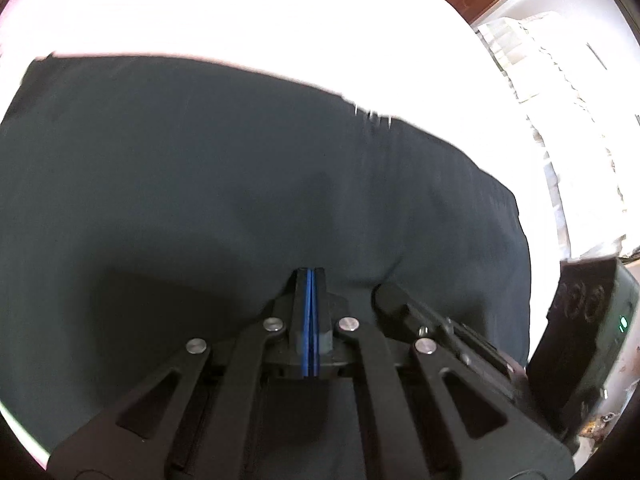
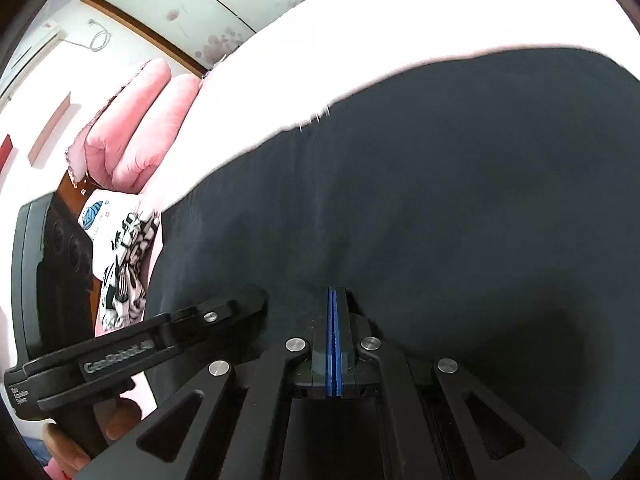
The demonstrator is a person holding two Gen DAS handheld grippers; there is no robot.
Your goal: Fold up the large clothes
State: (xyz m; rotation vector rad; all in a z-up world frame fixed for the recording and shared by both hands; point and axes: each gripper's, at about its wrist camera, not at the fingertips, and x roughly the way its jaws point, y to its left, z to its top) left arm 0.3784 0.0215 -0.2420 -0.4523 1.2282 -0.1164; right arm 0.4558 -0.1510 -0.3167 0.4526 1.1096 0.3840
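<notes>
From the left wrist, we see the dark garment [image 1: 248,184] spread on the bed [image 1: 224,12]; the left gripper [image 1: 310,276] has its jaws clenched, seemingly on cloth.

From the right wrist, the right gripper [image 2: 333,294] is clenched likewise. We judge one fold is under way, more remain.

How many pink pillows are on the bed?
2: both lie side by side at the head of the bed, the left pillow against the right pillow. Others may be hidden.
</notes>
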